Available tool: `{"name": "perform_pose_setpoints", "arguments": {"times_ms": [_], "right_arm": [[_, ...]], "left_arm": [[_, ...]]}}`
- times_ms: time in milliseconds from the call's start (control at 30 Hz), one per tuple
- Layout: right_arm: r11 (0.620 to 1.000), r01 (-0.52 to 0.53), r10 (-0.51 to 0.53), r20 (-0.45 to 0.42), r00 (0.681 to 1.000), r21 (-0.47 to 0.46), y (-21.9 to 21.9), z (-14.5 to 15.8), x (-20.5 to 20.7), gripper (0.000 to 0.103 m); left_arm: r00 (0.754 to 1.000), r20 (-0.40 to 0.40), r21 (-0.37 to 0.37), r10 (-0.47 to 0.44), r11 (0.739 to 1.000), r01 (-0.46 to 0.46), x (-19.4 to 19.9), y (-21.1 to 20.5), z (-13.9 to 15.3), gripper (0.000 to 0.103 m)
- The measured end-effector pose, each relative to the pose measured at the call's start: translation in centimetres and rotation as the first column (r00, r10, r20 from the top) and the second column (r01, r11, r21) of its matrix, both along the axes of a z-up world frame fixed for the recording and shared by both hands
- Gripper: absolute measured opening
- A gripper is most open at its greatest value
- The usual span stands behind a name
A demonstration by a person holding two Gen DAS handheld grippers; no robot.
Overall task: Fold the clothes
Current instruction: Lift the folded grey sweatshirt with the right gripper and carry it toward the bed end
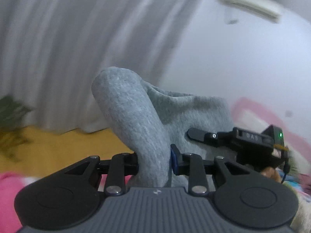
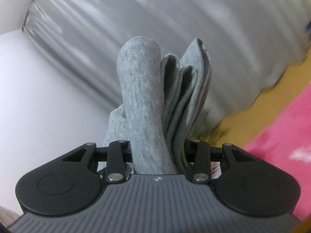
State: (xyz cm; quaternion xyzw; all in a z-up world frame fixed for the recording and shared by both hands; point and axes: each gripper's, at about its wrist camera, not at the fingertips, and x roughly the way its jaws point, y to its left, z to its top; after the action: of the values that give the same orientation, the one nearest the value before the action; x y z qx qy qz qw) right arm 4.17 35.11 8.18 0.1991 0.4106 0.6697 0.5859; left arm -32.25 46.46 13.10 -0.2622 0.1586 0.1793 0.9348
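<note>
The grey garment [image 1: 136, 120] is up in the air between my two grippers, clear of the bed. In the left wrist view a thick rolled fold of its knit stands straight up from my left gripper [image 1: 154, 163], and the rest of the cloth spreads away to the right. My left fingers are clenched on that fold, pinching it from both sides; the blue pad [image 1: 173, 162] of one finger presses flat against the fabric.

In the right wrist view the same garment [image 2: 140, 101] rises from my right gripper [image 2: 158, 153] as a bundle: one rounded roll on the left and, beside it, several stacked layers with ribbed hems [image 2: 175, 89]. My right fingers are clamped on this bundle, with cloth filling the whole gap between them.

From the left wrist I also see my right gripper [image 1: 196, 135] against the far side of the cloth, a green light [image 1: 280, 135] glowing on its body, and part of a hand behind it.

Behind the garment hang pale curtains [image 1: 68, 48], blurred. An air conditioner [image 1: 250, 5] sits high on the white wall [image 1: 243, 58]. Below are a yellow floor [image 1: 58, 145] and a pink blanket [image 2: 281, 136].
</note>
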Motion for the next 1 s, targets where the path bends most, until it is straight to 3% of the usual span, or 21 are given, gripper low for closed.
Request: {"name": "perform_pose_setpoints", "arguments": {"times_ms": [100,200,300,400,433,533,667,833,900,1000], "right_arm": [[0.986,-0.134,0.127,-0.076,0.989,-0.094,6.6,-3.3,-0.8,0.037],[0.949,-0.247,0.222,-0.139,0.965,-0.197,11.8,-6.9,-2.0,0.037],[0.889,-0.335,0.277,-0.216,0.936,-0.312,15.6,-11.4,-3.1,0.037],[0.814,-0.385,0.288,-0.272,0.918,-0.435,18.3,-16.3,-4.0,0.037],[0.803,-0.391,0.28,-0.295,0.913,-0.449,18.5,-17.4,-4.0,0.038],[0.813,-0.409,0.26,-0.369,0.892,-0.415,17.6,-19.2,-3.1,0.037],[0.812,-0.422,0.273,-0.378,0.885,-0.402,16.7,-19.4,-2.8,0.04],[0.789,-0.425,0.295,-0.334,0.895,-0.443,17.3,-18.5,-1.9,0.055],[0.803,-0.372,0.29,-0.241,0.926,-0.466,15.7,-16.6,-0.9,0.061],[0.856,-0.235,0.242,-0.045,0.969,-0.46,12.5,-12.8,0.8,0.062]], "left_arm": [[0.99,-0.097,-0.048,0.106,0.993,-0.111,-2.5,2.3,-2.4,0.028],[0.966,-0.192,-0.11,0.172,0.974,-0.195,-3.9,4.4,-6.0,0.029],[0.935,-0.282,-0.201,0.213,0.94,-0.275,-5.0,6.6,-10.3,0.03],[0.887,-0.397,-0.259,0.235,0.899,-0.354,-5.6,7.9,-15.3,0.03],[0.884,-0.402,-0.269,0.239,0.892,-0.363,-6.1,8.2,-16.2,0.031],[0.9,-0.374,-0.26,0.225,0.906,-0.335,-7.5,8.9,-16.2,0.031],[0.904,-0.382,-0.255,0.192,0.918,-0.303,-8.2,9.1,-16.2,0.034],[0.893,-0.421,-0.235,0.159,0.932,-0.277,-7.8,9.5,-15.7,0.049],[0.887,-0.435,-0.202,0.156,0.943,-0.265,-8.6,9.4,-14.4,0.049],[0.875,-0.436,-0.099,0.209,0.955,-0.278,-9.2,8.9,-12.6,0.048]]}}
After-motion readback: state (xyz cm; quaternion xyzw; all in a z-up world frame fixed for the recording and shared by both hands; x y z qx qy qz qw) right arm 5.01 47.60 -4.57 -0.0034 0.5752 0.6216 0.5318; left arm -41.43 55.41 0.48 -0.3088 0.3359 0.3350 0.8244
